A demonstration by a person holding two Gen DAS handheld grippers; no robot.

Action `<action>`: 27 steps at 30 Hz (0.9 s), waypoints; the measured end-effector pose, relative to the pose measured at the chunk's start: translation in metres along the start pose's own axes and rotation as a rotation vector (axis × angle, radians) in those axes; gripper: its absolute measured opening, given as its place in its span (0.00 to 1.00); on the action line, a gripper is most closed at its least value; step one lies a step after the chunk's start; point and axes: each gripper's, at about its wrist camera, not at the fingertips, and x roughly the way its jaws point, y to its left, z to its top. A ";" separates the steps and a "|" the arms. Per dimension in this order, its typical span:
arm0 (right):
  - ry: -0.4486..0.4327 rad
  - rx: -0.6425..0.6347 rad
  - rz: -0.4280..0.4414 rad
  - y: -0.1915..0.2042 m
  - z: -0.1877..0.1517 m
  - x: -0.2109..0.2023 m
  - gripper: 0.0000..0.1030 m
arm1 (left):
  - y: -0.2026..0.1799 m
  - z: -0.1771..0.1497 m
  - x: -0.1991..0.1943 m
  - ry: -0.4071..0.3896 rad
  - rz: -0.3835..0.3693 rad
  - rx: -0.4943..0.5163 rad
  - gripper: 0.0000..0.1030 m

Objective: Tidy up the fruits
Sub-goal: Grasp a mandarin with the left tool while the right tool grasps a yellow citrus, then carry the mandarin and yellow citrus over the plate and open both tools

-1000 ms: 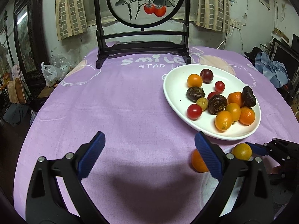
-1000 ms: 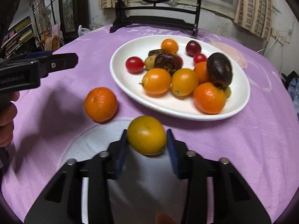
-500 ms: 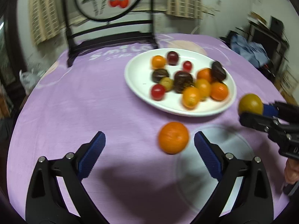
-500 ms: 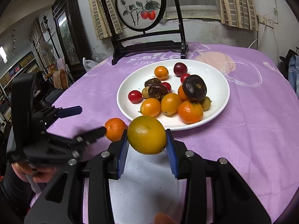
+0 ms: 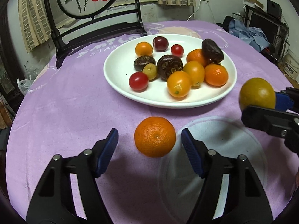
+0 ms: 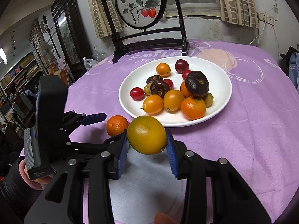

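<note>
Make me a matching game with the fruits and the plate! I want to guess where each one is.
Things:
1. yellow fruit
2. orange
3. red tomato
4. white plate

Places:
A. on the plate
B. on the purple cloth, between open blue pads
C. squeezed in the right gripper
D. under a pile of fruit

Pairs: 1-C, 2-B, 3-A, 4-D

One white plate [image 5: 115, 78] sits on the counter [image 5: 65, 102]. On it lie three red cherry tomatoes [image 5: 138, 81], one dark red plum [image 5: 160, 43], three dark brown wrinkled fruits [image 5: 169, 66], three yellow-orange kumquats [image 5: 179, 86], two mandarins [image 5: 216, 74] and two small greenish fruits [image 6: 209, 99]. Off the plate there is one more mandarin, the loose mandarin [image 5: 155, 136], and one yellow-green citrus [image 6: 147, 134]. Two hand-held grippers show. One round painted screen [image 6: 140, 3] stands behind.
</note>
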 end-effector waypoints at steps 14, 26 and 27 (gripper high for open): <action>-0.008 0.011 -0.008 -0.001 -0.002 -0.002 0.38 | -0.005 -0.005 0.002 0.039 -0.014 0.005 0.43; -0.047 -0.030 0.007 0.012 -0.004 -0.005 0.38 | 0.002 0.001 -0.042 -0.070 -0.059 -0.074 0.43; -0.050 -0.032 0.006 0.012 -0.004 -0.005 0.38 | 0.002 0.002 -0.044 -0.077 -0.059 -0.074 0.43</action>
